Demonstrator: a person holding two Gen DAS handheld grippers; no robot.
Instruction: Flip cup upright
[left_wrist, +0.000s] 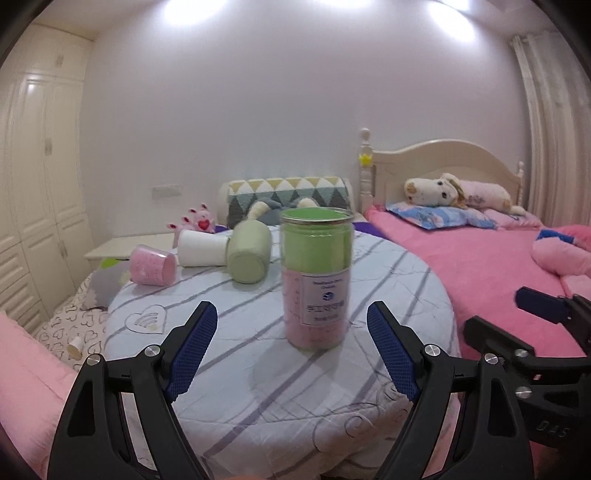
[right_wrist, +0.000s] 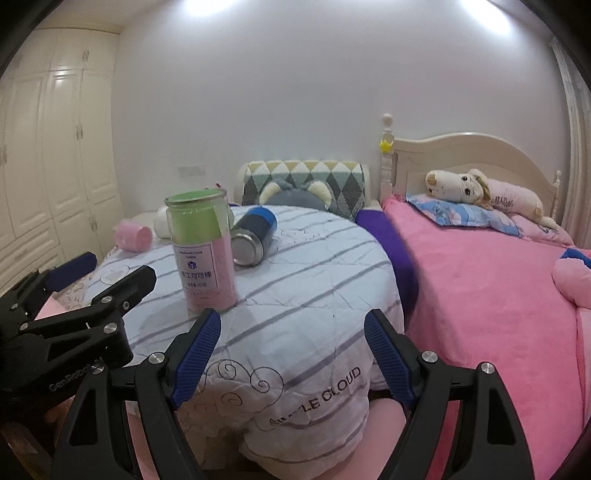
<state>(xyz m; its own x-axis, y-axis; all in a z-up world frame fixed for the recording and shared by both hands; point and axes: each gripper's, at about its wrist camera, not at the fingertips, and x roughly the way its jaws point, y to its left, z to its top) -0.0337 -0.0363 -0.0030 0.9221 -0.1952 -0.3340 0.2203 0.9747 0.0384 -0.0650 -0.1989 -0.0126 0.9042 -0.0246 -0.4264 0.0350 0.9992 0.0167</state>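
A clear jar with green and pink contents (left_wrist: 314, 277) stands upright on the striped round quilt (left_wrist: 258, 369), just beyond my open, empty left gripper (left_wrist: 291, 314). Behind it, a pale green cup (left_wrist: 248, 255), a white cup (left_wrist: 202, 248) and a pink cup (left_wrist: 152, 265) lie on their sides. In the right wrist view, the jar (right_wrist: 202, 254) stands to the upper left of my open, empty right gripper (right_wrist: 291, 321). A blue and steel tumbler (right_wrist: 254, 236) lies on its side next to the jar. The pink cup (right_wrist: 133, 233) shows at far left.
A pink bed (left_wrist: 480, 266) with plush toys and pillows lies to the right. A white wardrobe (left_wrist: 33, 192) stands on the left. A small white cup (left_wrist: 75, 346) sits on the heart-print bedding at lower left. The left gripper (right_wrist: 70, 284) appears in the right wrist view.
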